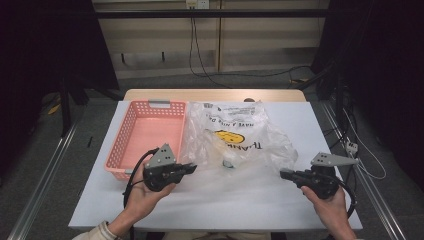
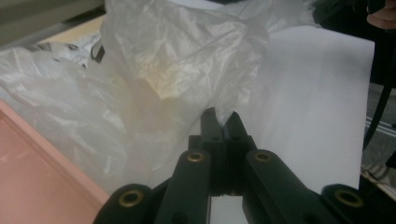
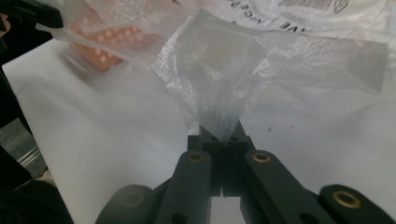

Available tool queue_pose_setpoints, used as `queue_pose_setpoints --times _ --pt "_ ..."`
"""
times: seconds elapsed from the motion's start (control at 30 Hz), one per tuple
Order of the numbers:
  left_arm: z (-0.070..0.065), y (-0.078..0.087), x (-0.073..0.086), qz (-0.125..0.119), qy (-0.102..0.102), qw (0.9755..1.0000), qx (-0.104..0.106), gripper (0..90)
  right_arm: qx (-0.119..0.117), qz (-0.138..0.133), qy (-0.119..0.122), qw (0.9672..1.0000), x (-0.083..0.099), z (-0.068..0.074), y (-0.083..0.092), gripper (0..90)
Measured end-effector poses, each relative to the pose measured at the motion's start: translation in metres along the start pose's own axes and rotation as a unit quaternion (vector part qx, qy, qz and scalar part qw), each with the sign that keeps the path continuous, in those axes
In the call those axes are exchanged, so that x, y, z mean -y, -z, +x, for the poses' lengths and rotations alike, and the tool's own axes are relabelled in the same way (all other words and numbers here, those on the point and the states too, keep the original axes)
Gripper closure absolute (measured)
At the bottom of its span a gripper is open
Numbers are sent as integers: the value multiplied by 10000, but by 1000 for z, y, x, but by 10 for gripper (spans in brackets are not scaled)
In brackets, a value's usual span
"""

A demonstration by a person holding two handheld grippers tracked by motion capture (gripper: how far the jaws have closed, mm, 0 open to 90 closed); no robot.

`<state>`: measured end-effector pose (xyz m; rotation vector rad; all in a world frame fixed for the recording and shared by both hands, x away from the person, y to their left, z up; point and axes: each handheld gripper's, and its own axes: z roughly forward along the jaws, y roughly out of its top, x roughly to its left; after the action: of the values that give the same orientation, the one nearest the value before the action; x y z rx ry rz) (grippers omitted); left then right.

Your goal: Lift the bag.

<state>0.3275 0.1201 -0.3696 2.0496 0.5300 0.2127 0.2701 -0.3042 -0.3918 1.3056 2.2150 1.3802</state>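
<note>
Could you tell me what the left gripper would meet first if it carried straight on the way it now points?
The left gripper is already shut on the plastic bag's edge, so it would push first into that bag's bunched film. It points across the table toward the right gripper, but that lies well beyond; depth is hard to judge.

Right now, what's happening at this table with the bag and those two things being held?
A person is holding a tool in each hand and has a clear plastic bag pinched from both sides. The left tool grips the bag's edge next to the pink basket; the right tool grips the opposite edge. Both are shut on the film, which lies spread on the white table between them. Something small sits inside the bag; I can't tell what.
</note>
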Motion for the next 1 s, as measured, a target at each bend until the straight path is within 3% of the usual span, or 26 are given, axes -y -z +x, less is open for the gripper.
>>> queue_pose_setpoints --times 0.2,0.37,0.53,0.87,1.0 --pt "4 8 -22 -159 -97 9998 -101 900 61 -339 61 9994 -26 -5 7 900" --pt "14 13 -37 -415 11 9990 -178 900 75 -521 139 9985 -49 -7 7 900" --pt "20 23 -53 -589 -21 9979 -278 900 91 -701 256 9972 -70 -7 9 900" --pt "35 46 -79 -910 2 9944 -528 900 228 -1000 386 9940 -108 -9 16 900" --pt "46 54 -89 -944 48 9933 -663 900 378 -920 488 9938 -128 -11 16 900"
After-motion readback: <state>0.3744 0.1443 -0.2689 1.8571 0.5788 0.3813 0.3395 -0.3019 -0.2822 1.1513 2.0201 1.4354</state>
